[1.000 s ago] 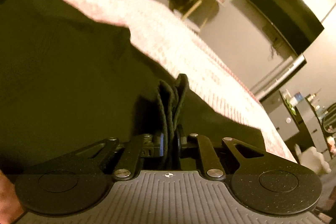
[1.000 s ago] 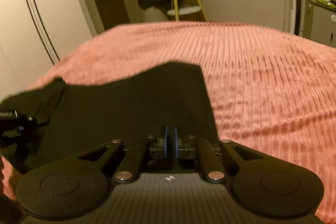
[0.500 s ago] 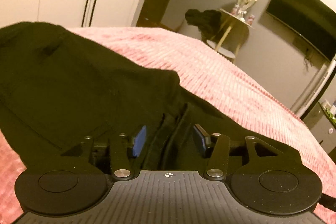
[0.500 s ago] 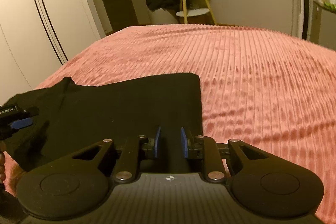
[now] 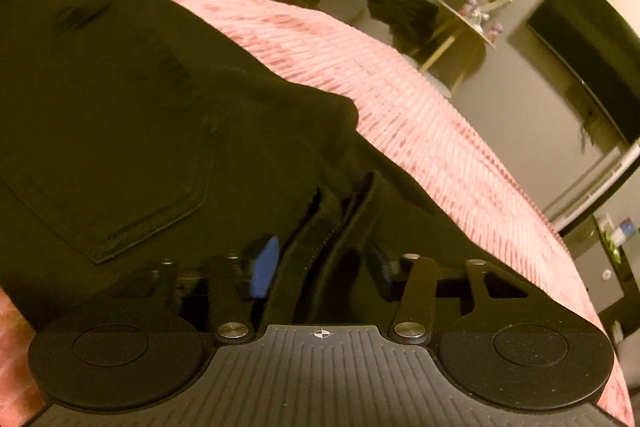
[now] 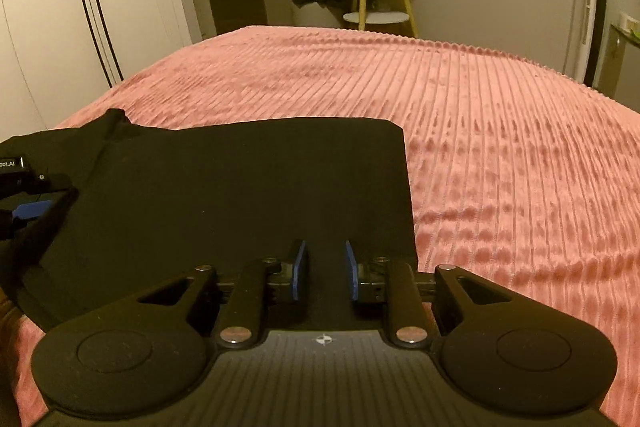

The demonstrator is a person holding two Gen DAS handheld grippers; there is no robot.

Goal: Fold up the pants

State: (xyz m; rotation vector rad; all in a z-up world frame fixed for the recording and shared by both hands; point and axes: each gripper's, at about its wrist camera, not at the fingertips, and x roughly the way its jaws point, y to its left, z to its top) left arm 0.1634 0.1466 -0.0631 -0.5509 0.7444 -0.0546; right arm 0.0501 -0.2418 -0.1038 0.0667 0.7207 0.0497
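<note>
Because the fold looks done, in the left view we keep our left gripper wide apart, with thick edges of the black pants loose between. In the right view, our right gripper is apart too, over pants flat on the pink bed.

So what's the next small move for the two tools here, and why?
Probably back both tools off the black pants. The left tool stands open with folded cloth edges loose between its pads; the right tool is open over flat cloth. The pants lie folded on the pink bedspread.
</note>
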